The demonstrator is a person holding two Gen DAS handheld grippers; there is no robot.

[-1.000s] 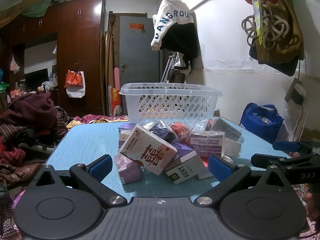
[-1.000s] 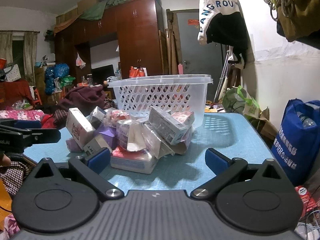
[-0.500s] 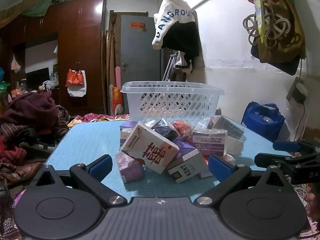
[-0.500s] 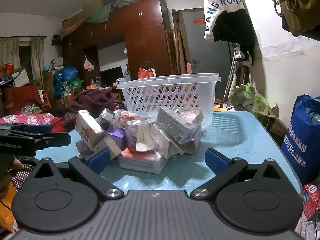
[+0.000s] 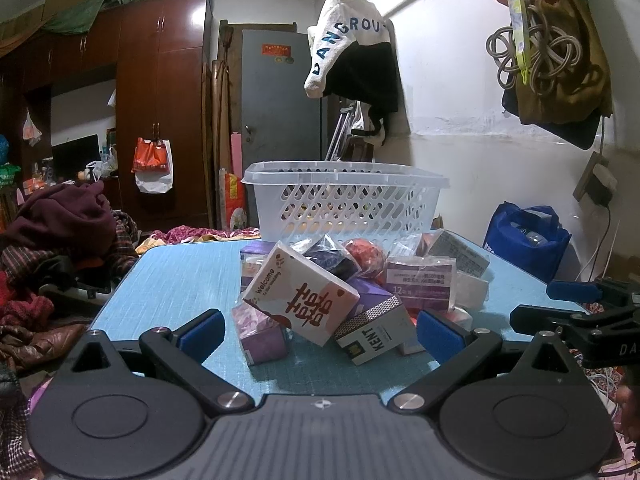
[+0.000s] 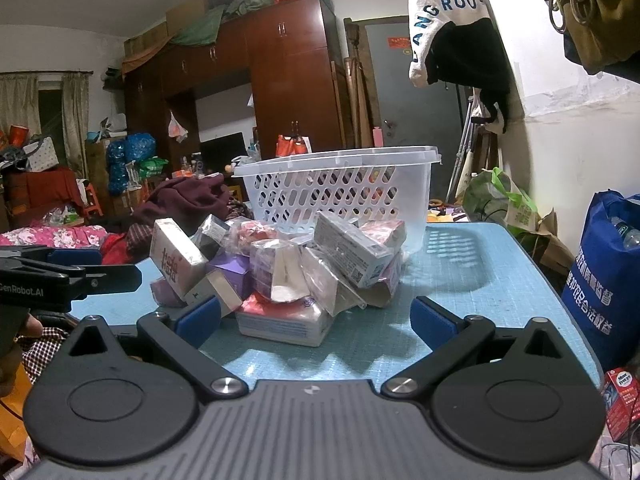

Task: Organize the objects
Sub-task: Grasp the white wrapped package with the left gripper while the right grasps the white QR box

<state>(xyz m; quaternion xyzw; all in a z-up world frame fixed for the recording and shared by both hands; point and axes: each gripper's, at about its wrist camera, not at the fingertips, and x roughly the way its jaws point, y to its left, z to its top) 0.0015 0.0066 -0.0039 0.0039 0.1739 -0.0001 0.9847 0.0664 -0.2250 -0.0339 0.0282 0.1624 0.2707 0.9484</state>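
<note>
Boxes (image 5: 316, 304) lay heaped before basket (image 5: 344, 200); you held left gripper (image 5: 320, 332) and right gripper (image 6: 316, 320) spread, empty, ready to pick.

I'm seeing a dark wooden wardrobe (image 5: 160, 112) standing at upper left, a grey door (image 5: 280, 120) sitting beside it, white wall (image 5: 460, 92) filling the right.
</note>
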